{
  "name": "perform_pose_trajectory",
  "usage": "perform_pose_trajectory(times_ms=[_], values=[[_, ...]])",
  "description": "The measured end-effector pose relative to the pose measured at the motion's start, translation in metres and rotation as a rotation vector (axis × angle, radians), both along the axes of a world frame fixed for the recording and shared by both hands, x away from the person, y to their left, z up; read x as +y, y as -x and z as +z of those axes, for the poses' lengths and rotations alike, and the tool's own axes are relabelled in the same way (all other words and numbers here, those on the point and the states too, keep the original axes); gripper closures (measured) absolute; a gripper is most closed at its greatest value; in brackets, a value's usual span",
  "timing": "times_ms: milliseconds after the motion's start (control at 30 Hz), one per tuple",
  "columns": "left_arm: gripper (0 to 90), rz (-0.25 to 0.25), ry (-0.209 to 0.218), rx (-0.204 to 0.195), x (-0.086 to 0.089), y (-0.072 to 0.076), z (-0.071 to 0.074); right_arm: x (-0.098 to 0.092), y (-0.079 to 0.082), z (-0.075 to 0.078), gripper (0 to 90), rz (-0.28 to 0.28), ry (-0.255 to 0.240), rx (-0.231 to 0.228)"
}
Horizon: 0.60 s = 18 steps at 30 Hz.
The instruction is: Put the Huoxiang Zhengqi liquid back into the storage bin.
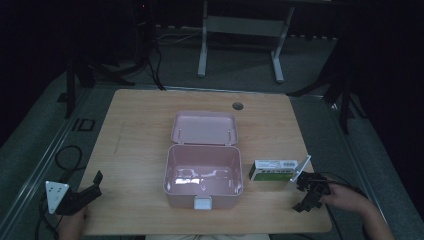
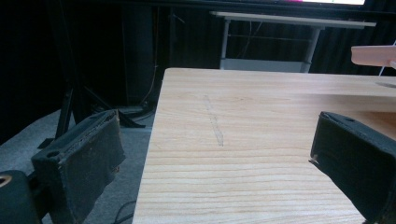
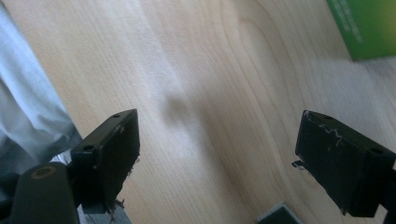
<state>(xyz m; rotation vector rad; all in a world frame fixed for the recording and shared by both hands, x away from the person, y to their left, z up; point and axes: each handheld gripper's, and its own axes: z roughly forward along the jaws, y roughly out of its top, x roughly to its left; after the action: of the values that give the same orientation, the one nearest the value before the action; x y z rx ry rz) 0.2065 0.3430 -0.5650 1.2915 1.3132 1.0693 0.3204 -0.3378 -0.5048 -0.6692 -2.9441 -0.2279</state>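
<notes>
An open pink box (image 1: pixel 203 176) sits mid-table with its lid (image 1: pixel 204 128) leaning back and a white latch (image 1: pixel 202 202) at the front; its inside looks empty. A green and white carton (image 1: pixel 272 170) lies flat just right of the box. My right gripper (image 1: pixel 301 193) is open above the table near the carton's front right corner, holding nothing. In the right gripper view the gripper (image 3: pixel 217 154) looks down on bare wood, with the carton (image 3: pixel 369 28) at the top right. My left gripper (image 1: pixel 95 184) is open at the table's front left corner, its jaws (image 2: pixel 217 158) wide apart over the table edge.
The wooden table (image 1: pixel 135 150) has a round cable hole (image 1: pixel 237 106) at the back. The pink lid's edge (image 2: pixel 373 55) shows far right in the left gripper view. Grey cloth (image 3: pixel 23 107) lies left of the right jaws. Stands, cables and a desk frame (image 1: pixel 240 30) lie beyond the table.
</notes>
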Motion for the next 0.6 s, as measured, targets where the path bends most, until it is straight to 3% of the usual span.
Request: perform_pose_trajectory(times_ms=[100, 133, 267, 333, 433, 600], values=[[2.6, 0.000, 0.001, 0.001, 0.000, 0.000, 0.000, 0.008, 0.002, 0.001, 13.8, 0.056, 0.009, 0.014], [2.6, 0.000, 0.001, 0.002, 0.000, 0.000, 0.000, 0.016, 0.006, 0.000, 14.4, 0.104, 0.044, 0.013], [2.6, -0.001, 0.001, 0.002, 0.000, 0.000, 0.000, 0.029, 0.009, 0.000, 14.4, 0.163, 0.078, 0.047], [2.6, -0.002, 0.001, 0.003, 0.000, 0.000, 0.000, 0.033, 0.009, 0.000, 14.4, 0.175, 0.088, 0.048], [2.6, -0.002, 0.002, 0.002, 0.000, 0.000, 0.000, 0.047, 0.014, 0.003, 15.0, 0.247, 0.123, 0.036], [2.6, -0.005, 0.002, 0.002, 0.000, 0.000, 0.000, 0.063, 0.019, 0.011, 15.2, 0.321, 0.107, 0.018]])
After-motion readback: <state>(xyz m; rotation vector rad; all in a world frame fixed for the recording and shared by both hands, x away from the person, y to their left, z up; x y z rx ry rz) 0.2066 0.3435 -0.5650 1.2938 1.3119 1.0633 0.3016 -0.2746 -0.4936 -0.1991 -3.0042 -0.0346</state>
